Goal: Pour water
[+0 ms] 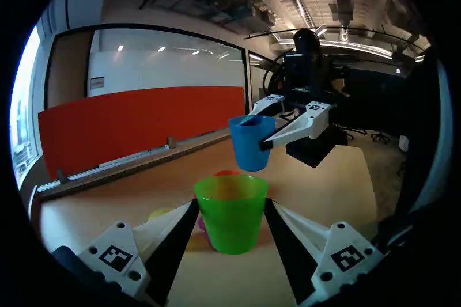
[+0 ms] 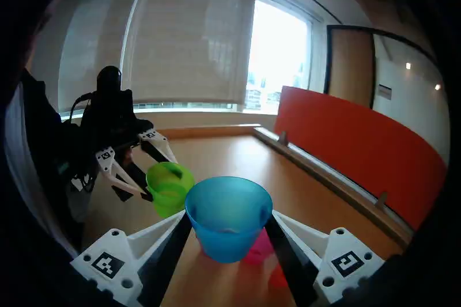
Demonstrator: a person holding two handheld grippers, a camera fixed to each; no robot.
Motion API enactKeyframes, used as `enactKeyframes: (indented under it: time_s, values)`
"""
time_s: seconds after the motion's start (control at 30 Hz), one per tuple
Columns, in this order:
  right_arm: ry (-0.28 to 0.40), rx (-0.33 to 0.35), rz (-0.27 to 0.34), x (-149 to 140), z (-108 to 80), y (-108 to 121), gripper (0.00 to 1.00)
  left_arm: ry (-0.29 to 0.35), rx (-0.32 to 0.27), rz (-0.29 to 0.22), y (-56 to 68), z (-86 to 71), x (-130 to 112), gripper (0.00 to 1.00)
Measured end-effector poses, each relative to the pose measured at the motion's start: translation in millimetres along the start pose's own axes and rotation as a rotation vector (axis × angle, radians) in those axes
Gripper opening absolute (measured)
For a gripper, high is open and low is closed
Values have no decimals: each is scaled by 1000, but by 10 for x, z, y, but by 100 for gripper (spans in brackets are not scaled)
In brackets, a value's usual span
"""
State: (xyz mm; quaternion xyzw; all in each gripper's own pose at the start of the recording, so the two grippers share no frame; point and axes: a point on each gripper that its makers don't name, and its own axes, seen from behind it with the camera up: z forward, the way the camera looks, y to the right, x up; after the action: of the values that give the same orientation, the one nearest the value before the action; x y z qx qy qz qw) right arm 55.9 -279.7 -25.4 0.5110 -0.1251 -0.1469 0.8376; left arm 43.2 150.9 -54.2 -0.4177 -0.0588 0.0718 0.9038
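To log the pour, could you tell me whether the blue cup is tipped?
No, the blue cup sits upright in the right hand-held gripper, rim level.

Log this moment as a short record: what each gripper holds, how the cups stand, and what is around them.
left gripper: shut on green cup
right gripper: shut on blue cup
cup pose: both roughly upright, apart, held above the table
water: cannot tell in either cup
on table: pink cup below the blue cup
background: red partition, bright window
pour: not yet begun
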Motion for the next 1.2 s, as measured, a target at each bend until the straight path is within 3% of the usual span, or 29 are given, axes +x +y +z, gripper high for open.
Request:
enactKeyframes:
  time_s: [0.3,0.63,1.2]
  values:
    - [-36,21,-3,-267,71,-91,89,-41,3,-20,-6,-15,-267,82]
    - [-69,39,5,-479,139,-154,88,-105,-17,-2,51,-6,-535,82]
    - [-141,77,39,-857,178,-295,88,-185,-50,15,105,41,-770,82]
